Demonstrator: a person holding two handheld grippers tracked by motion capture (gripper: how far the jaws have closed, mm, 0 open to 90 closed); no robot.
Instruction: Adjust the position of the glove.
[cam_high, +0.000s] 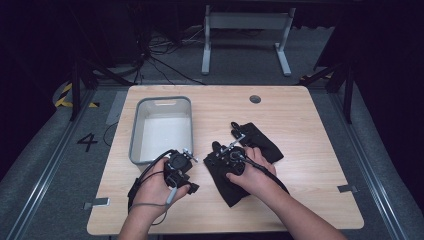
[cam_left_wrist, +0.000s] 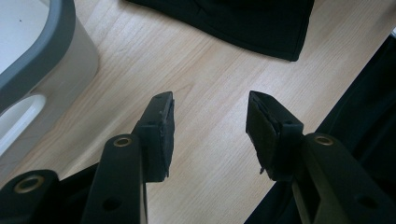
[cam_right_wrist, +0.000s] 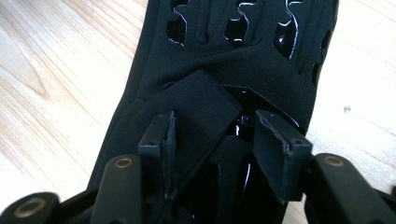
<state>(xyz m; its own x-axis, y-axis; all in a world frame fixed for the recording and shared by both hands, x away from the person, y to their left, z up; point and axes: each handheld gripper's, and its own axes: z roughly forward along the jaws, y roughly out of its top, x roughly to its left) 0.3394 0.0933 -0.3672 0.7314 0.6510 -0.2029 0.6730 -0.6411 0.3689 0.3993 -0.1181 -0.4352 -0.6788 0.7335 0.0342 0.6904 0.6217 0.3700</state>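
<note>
Directly under the right gripper (cam_right_wrist: 212, 140): a black glove (cam_right_wrist: 224, 70), flat on the wooden table (cam_high: 310, 125), palm side with glossy grip patches facing up. Between the two jaws, a square wrist tab of that glove, tilted and partly lifted; left jaw against the tab's edge, right jaw just clear of it, so jaws wide and not pressing (no grip on the fabric). Fingers of the glove cut off at the top of the right gripper view, cuff hidden beneath the jaws. In the high view, much of the same glove (cam_high: 225, 185) covered by the right hand (cam_high: 255, 170) and the gripper body, outline hard to trace against the dark fabric.

Beyond the right jaws, a second black glove (cam_high: 260, 140), just touching or overlapping the first; which one, impossible to tell.

Left gripper (cam_left_wrist: 210, 135) held apart, jaws moderately open over bare wood, nothing between them. Ahead of them an edge of black glove fabric (cam_left_wrist: 261, 28), to their right more black fabric, cut off at the frame. To their left, the grey plastic bin (cam_left_wrist: 56, 42) with a handle slot.

On the floor beside the table, a painted "4" (cam_high: 87, 142) (no other legible writing).
</note>
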